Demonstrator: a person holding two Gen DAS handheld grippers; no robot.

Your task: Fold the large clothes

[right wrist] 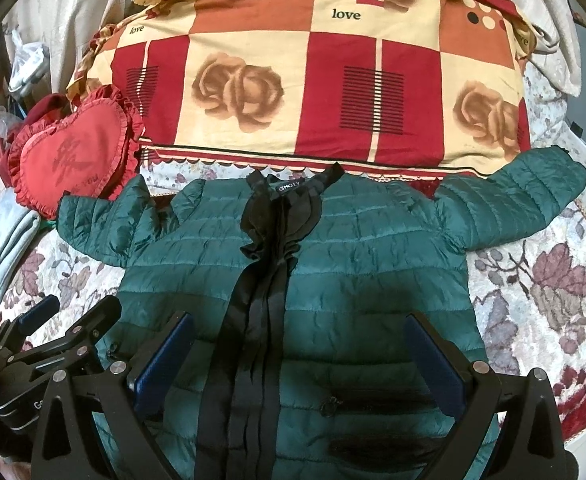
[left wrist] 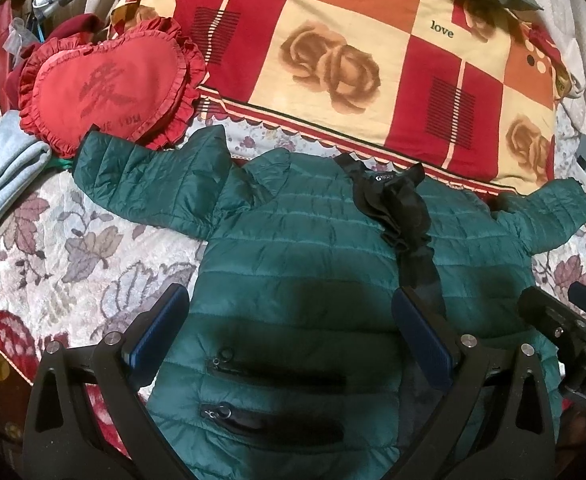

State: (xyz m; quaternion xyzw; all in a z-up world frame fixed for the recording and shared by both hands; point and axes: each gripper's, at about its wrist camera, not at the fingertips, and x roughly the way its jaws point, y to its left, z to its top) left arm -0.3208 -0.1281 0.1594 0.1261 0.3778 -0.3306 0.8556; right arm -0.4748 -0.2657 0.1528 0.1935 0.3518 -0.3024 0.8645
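A dark green quilted puffer jacket (left wrist: 293, 248) (right wrist: 373, 248) lies flat and front up on the bed, both sleeves spread out sideways, its black collar and front placket (right wrist: 269, 264) running down the middle. My left gripper (left wrist: 293, 328) hovers open over the jacket's left half, near two zipped pockets (left wrist: 277, 376), with nothing between its blue pads. My right gripper (right wrist: 299, 356) hovers open over the placket and the right half, also holding nothing. Each gripper shows at the edge of the other's view: the right gripper (left wrist: 561, 320), the left gripper (right wrist: 49, 332).
The jacket rests on a floral bedspread (left wrist: 73, 240) (right wrist: 553, 280). Behind it lies a folded red, orange and cream rose-print quilt (left wrist: 353, 60) (right wrist: 313, 80). A red heart-shaped frilled cushion (left wrist: 105, 84) (right wrist: 69, 152) touches the left sleeve's cuff. Grey cloth (left wrist: 5, 176) lies at far left.
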